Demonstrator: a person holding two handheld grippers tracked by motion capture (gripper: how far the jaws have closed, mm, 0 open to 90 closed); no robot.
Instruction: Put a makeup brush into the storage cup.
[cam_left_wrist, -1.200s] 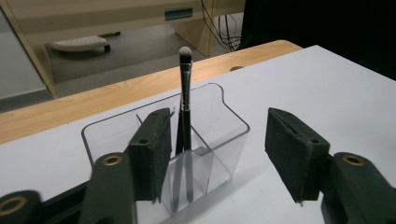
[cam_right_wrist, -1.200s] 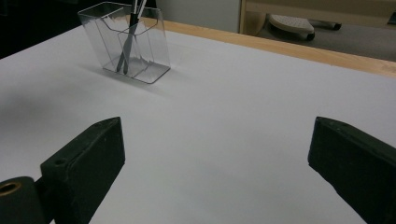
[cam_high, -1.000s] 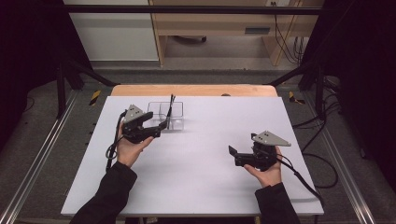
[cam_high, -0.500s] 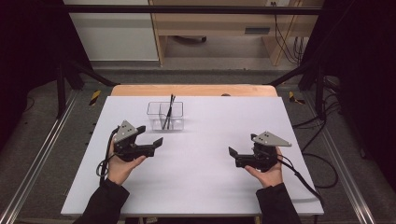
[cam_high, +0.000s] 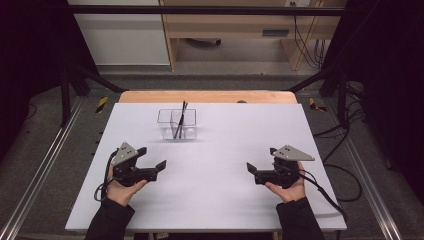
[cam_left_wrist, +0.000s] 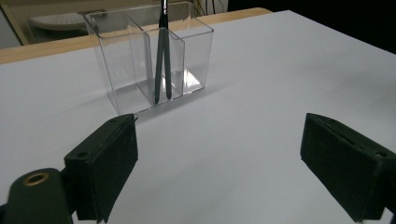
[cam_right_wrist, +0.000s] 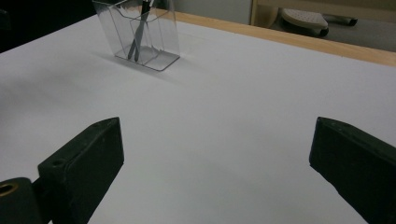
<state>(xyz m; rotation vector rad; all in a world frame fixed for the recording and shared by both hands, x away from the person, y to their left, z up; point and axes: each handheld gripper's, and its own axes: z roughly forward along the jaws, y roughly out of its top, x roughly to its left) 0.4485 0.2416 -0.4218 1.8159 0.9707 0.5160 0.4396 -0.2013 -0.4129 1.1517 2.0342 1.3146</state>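
Observation:
A clear plastic holder (cam_high: 177, 125) with compartments stands toward the far side of the white board (cam_high: 220, 200). Two dark thin pens (cam_high: 180, 118) lean inside its middle compartment. The left gripper view has the holder (cam_left_wrist: 149, 60) and the pens (cam_left_wrist: 162, 65) straight ahead. My left gripper (cam_high: 151, 158) hovers low at the near left, well short of the holder; its jaws have just been opening and nothing is between them (cam_left_wrist: 219, 126). My right gripper (cam_high: 261, 161) rests open at the near right, with bare board between its jaws (cam_right_wrist: 217, 128). The holder (cam_right_wrist: 140, 35) is far off at its upper left.
A wooden table edge (cam_high: 207, 96) borders the board at the back. Metal rails (cam_high: 45, 165) run along both sides. Cables (cam_high: 345, 150) lie on the floor at the right, and a wooden desk (cam_high: 235, 30) stands beyond the table.
My left hand has drawn back from beside the holder toward the near left and sunk lower, its jaws spreading wider. The right hand has stayed put.

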